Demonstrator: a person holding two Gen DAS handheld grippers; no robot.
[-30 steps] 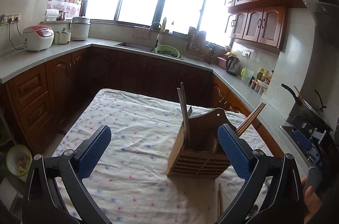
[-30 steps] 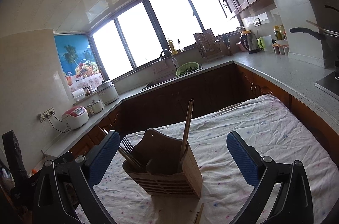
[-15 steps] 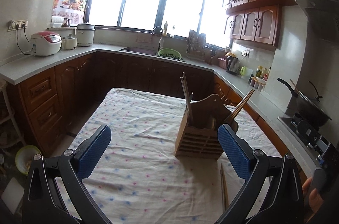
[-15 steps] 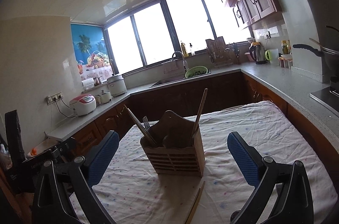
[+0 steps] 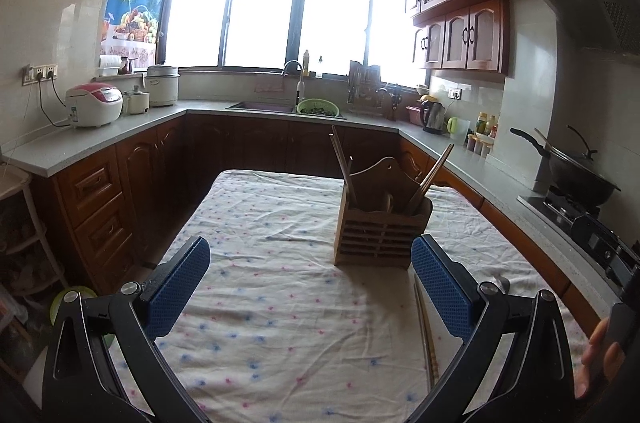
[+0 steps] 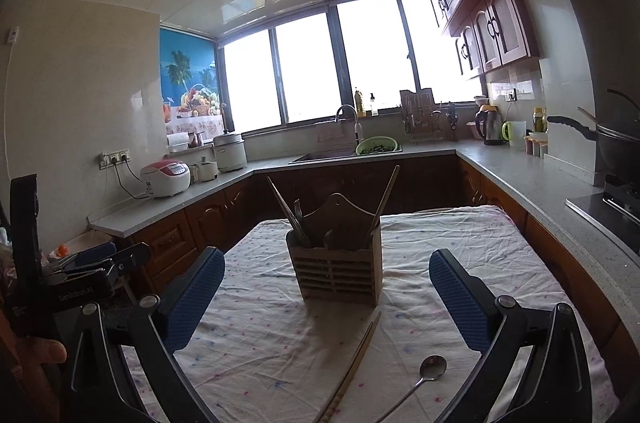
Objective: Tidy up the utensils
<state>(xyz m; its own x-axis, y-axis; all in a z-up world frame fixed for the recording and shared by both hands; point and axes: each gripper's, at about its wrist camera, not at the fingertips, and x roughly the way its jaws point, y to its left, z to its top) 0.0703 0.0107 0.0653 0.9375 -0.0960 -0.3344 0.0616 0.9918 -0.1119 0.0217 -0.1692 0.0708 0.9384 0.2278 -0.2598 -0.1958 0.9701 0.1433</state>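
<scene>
Gaping empty: left gripper (image 5: 310, 281), right gripper (image 6: 326, 293); slatted wooden caddy (image 6: 336, 273), steel spoon (image 6: 428, 373).

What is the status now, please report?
Left gripper open, empty. Right gripper open, empty. Chopsticks and spoon lie loose on the tablecloth, in front of the wooden holder. Nothing in the way.

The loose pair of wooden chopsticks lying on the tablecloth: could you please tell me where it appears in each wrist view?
Left wrist view: the loose pair of wooden chopsticks lies lower right on the tablecloth, beside the left gripper's right finger.
Right wrist view: the pair runs diagonally at bottom centre, left of the metal spoon.
Shared landmark: the slatted wooden utensil holder stands just beyond the chopsticks in both.
</scene>
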